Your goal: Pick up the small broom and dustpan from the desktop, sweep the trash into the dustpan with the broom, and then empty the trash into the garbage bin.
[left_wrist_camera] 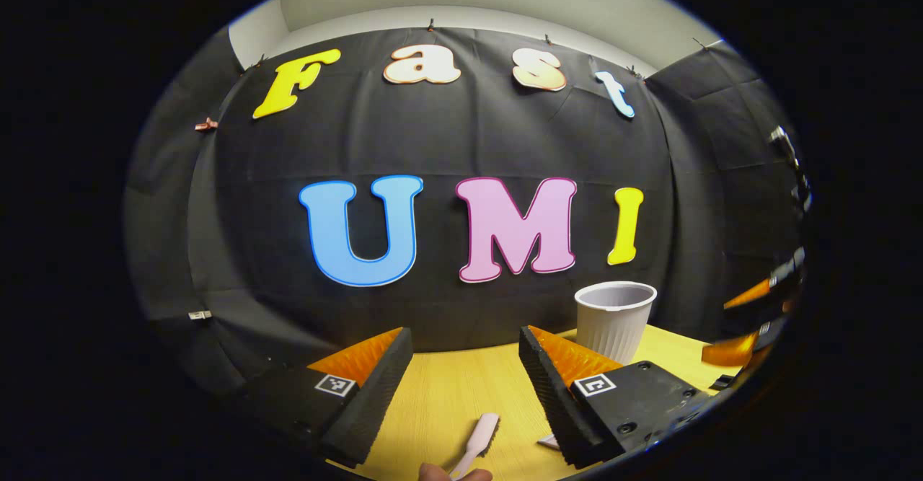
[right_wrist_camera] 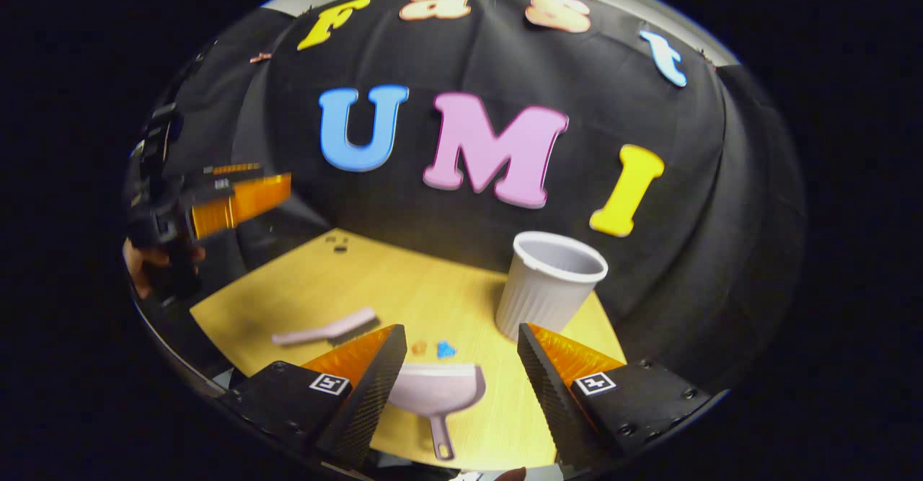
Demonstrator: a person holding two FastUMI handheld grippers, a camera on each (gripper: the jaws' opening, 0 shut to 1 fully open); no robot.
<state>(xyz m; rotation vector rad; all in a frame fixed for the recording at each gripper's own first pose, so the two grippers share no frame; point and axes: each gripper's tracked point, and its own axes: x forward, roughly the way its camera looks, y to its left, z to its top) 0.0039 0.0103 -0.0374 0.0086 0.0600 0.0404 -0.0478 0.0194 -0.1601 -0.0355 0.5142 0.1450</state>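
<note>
In the right gripper view the right gripper (right_wrist_camera: 461,365) hangs with fingers spread apart above the dustpan (right_wrist_camera: 438,389), which lies flat on the wooden surface (right_wrist_camera: 360,279) between them, handle toward the camera. Small bits of trash (right_wrist_camera: 445,350) sit just beyond its mouth. The pale broom (right_wrist_camera: 328,329) lies to the left; the ribbed white garbage bin (right_wrist_camera: 548,286) stands upright beyond. The left gripper (left_wrist_camera: 465,373) is also wide apart, empty, above the broom's handle.

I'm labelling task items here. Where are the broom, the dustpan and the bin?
broom (right_wrist_camera: 328,331): right gripper view, on the middle of its handle.
dustpan (right_wrist_camera: 438,387): right gripper view, on the scoop's inner face.
bin (right_wrist_camera: 537,301): right gripper view, on its ribbed outer wall.
</note>
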